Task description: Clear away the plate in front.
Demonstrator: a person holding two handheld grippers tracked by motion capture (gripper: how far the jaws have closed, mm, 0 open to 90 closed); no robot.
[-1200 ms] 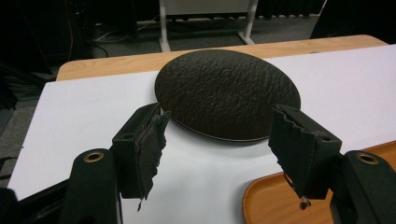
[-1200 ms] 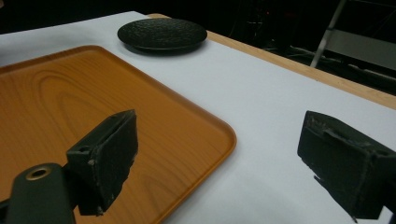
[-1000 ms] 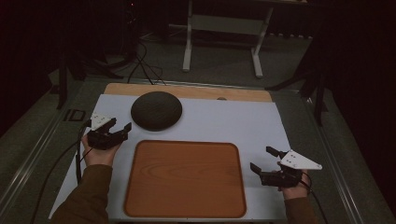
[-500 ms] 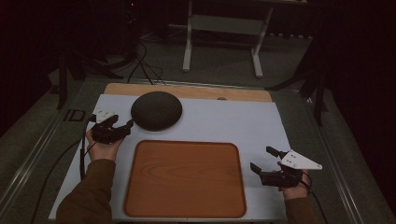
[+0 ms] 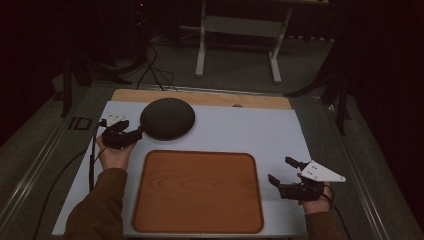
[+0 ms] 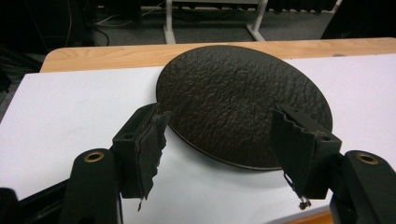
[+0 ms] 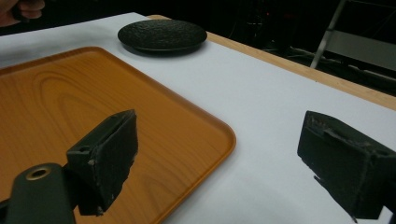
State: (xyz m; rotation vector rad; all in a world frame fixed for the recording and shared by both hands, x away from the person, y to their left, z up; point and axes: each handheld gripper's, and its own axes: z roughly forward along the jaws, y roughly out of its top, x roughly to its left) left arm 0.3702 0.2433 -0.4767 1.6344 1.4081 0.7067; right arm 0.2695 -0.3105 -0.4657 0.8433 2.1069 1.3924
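On the table lies a white sheet (image 5: 250, 130), and on its near half sits a wooden tray (image 5: 200, 192), rectangular with rounded corners and nothing in it. Beyond the tray's far left corner rests a dark, rough-textured round plate (image 5: 167, 117), lying flat on the white sheet and apart from the tray's rim. The left gripper (image 5: 131, 135) is just beside the plate's left edge; in the left gripper view its jaws stand wide apart on either side of the plate's near rim (image 6: 243, 102), the pads not pressing on it, so it is released and grasps nothing. The right gripper (image 5: 285, 172) hovers over the white sheet to the right of the tray, near the tray's right rim (image 7: 224, 135), its jaws likewise spread wide with nothing between them.
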